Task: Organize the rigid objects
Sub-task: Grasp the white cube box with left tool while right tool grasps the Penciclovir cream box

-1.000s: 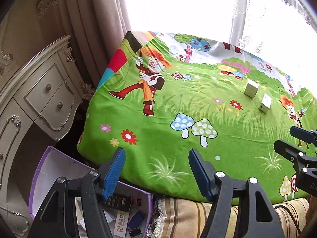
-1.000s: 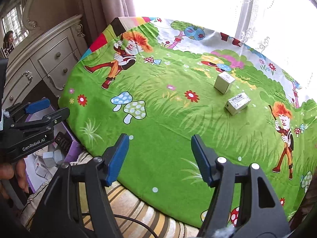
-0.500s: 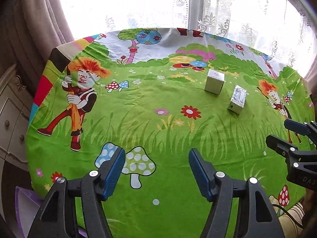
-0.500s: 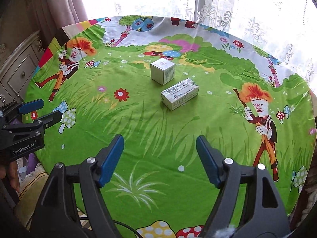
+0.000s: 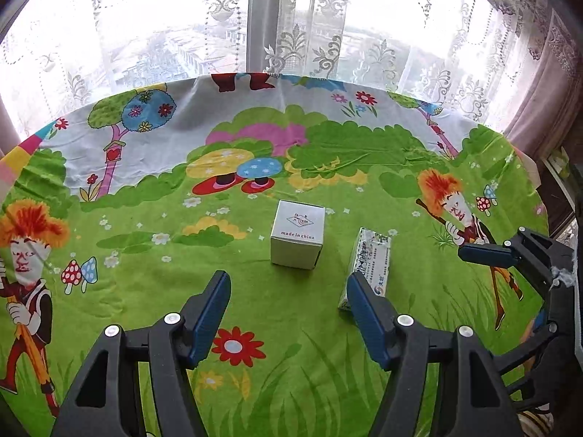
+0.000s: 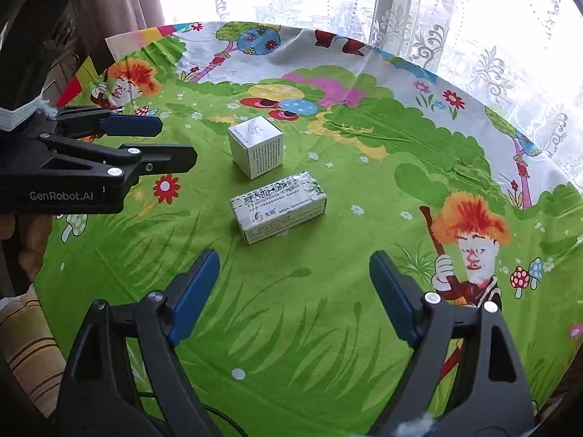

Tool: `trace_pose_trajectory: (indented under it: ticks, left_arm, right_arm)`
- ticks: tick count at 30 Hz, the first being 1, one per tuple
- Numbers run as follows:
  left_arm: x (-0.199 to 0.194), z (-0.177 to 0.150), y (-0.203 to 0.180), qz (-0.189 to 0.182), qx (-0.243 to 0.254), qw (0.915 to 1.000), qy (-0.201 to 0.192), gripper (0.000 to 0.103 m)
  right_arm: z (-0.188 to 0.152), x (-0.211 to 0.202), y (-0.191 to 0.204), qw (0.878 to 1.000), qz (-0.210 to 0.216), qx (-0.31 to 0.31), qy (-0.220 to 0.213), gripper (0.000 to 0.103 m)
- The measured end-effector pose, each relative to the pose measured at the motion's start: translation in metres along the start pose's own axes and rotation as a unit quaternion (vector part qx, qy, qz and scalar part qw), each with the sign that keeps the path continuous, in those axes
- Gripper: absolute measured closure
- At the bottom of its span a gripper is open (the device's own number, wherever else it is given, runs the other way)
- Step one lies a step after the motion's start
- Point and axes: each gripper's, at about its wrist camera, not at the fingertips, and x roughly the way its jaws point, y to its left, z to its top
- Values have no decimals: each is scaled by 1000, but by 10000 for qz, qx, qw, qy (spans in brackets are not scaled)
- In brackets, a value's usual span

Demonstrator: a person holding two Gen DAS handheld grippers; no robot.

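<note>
The right gripper hovers low over the near part of the desk, its fingers wide apart and empty. Straight ahead of them, a little left of their midline, lies the flat box on its broad face. Its long axis runs across the gap between the fingers, slightly skewed, so I judge a grasp from here would take it end to end unless the wrist turns.

The left gripper comes in from the left side, its fingers also apart and holding nothing. In its own view the flat box sits just beside the right finger, long axis pointing away. The cube box stands dead ahead, centred in the gap, so the left gripper looks better placed for it.

The cube box stands just behind the flat one, near it but apart.

Count: two boxes, one flat and one cube; two grippers.
</note>
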Motion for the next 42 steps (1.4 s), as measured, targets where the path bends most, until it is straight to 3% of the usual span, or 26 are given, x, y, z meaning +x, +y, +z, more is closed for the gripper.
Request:
trace_pose_trajectory:
  ticks: [5,12,14,15,16,18,20,30,36,42]
  left_arm:
    - [28,16,-4,-48,183,9995,237,36]
    - [55,24,-4,-210,259,9985,429,37]
    - [61,27,-6,-294,272,9982,448,43]
    - [65,28,-7,-309,271,9978,525,56]
    - [68,28,-8,-310,261,9974,593,61]
    - [68,28,-10,-314,299,9975,555,61]
    - [66,27,-10,-286,266,9978,532,61]
    - [28,8,6,146,-269,9985,458,61]
    - [-14,-15,10,537,-447,9970,334,61]
    - [-58,-41,16,781,-672,9945,189,61]
  right_arm:
    - [15,23,5,9978,103,-650,24,11]
    - [29,61,-1,9950,323,-904,283,11]
    - [32,68,-4,9953,387,-828,315,11]
    - [33,71,-4,9954,458,-783,318,11]
    - [34,74,-4,9954,481,-745,352,11]
    - [34,80,-1,9952,441,-748,458,22]
    - [33,81,2,9956,390,-750,412,22]
    - [18,62,12,9984,233,-385,341,23]
    - [7,26,21,9997,-122,-13,199,23]
    - [1,-15,29,9988,-132,471,19,22]
